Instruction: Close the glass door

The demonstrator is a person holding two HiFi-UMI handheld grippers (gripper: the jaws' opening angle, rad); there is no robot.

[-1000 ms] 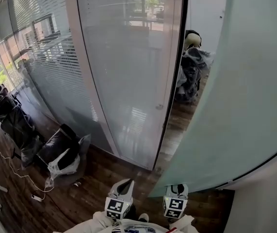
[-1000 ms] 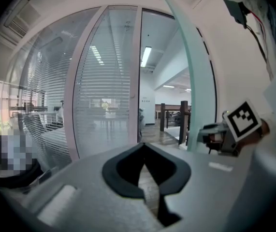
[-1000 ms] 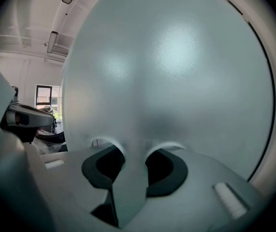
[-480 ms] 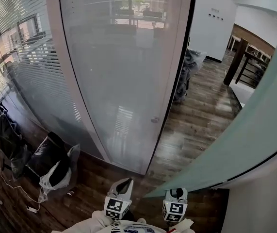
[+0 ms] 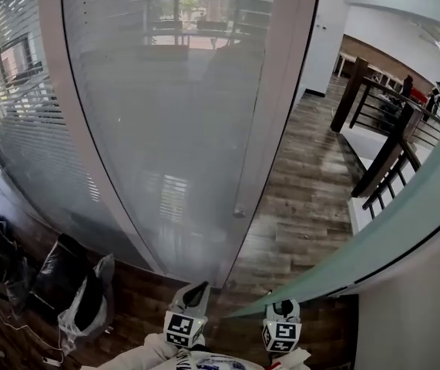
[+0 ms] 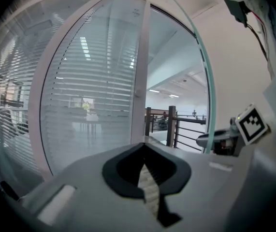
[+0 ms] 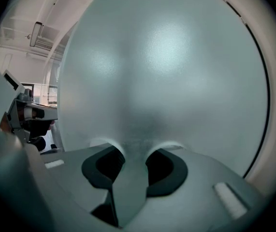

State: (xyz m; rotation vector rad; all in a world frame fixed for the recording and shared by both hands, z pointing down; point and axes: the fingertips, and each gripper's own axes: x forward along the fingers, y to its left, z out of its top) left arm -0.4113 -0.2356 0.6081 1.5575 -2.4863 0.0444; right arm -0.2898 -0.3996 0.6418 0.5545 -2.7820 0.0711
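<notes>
**Pinched at the edge**

The right gripper (image 5: 281, 308) pinches the edge of the frosted glass door (image 5: 404, 222), which stands swung open at right. The left gripper (image 5: 196, 293) has its jaws pressed together on nothing. A white bag (image 5: 89, 303) on the floor (image 5: 142, 299) holds something dark.

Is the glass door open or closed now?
Open. The glass door stands angled away from the frame, and the wooden floor and railing show through the gap.

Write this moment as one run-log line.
glass door: open | right gripper: shut on door edge | left gripper: shut, empty
</notes>
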